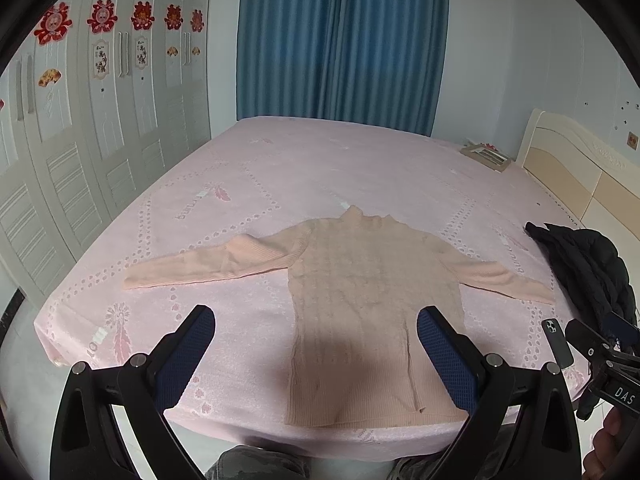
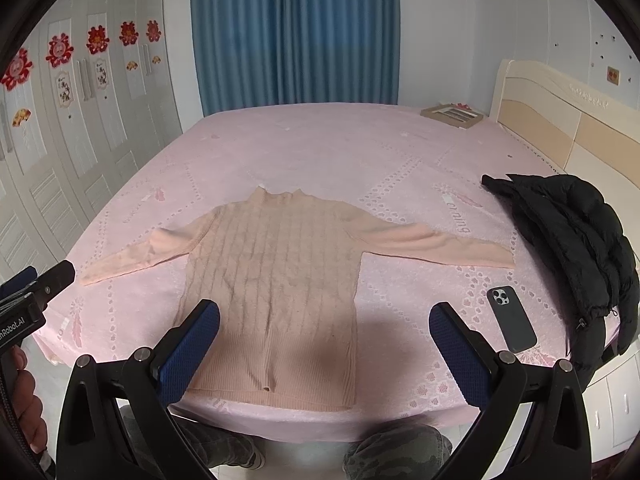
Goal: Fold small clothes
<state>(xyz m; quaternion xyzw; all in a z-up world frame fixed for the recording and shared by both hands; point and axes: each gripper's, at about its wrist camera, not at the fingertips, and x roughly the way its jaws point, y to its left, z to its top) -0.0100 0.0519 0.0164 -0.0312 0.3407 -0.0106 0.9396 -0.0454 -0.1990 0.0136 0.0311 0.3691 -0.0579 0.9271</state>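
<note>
Across the left wrist view, we see a peach knit sweater (image 1: 372,312) lying flat and face up on the pink bed (image 1: 280,168), its hem at the near edge, its collar pointing away and both sleeves stretched straight out to the sides. Our left gripper (image 1: 316,354) hangs above the hem with its jaws spread wide and nothing between them. A black jacket (image 1: 592,268) is heaped at the bed's right edge, just beside the cuff of the sleeve on that side. We judge that no fold has begun: the garment is fully spread, so this is the starting step.

From the right wrist view, the same sweater (image 2: 276,288) sits centred on the bed (image 2: 320,148), and our right gripper (image 2: 324,350) hovers over the hem area, jaws likewise wide and empty. A dark phone (image 2: 512,318) lies on the sheet near that gripper, between the sweater's body and the jacket (image 2: 572,240). The left gripper (image 2: 44,280) shows at the frame's left edge.

The next move, as we read it, calls for each gripper to reach out to a sleeve, close on the cuff and bring it across the body; on the right we must steer around the phone and avoid catching the jacket.
</note>
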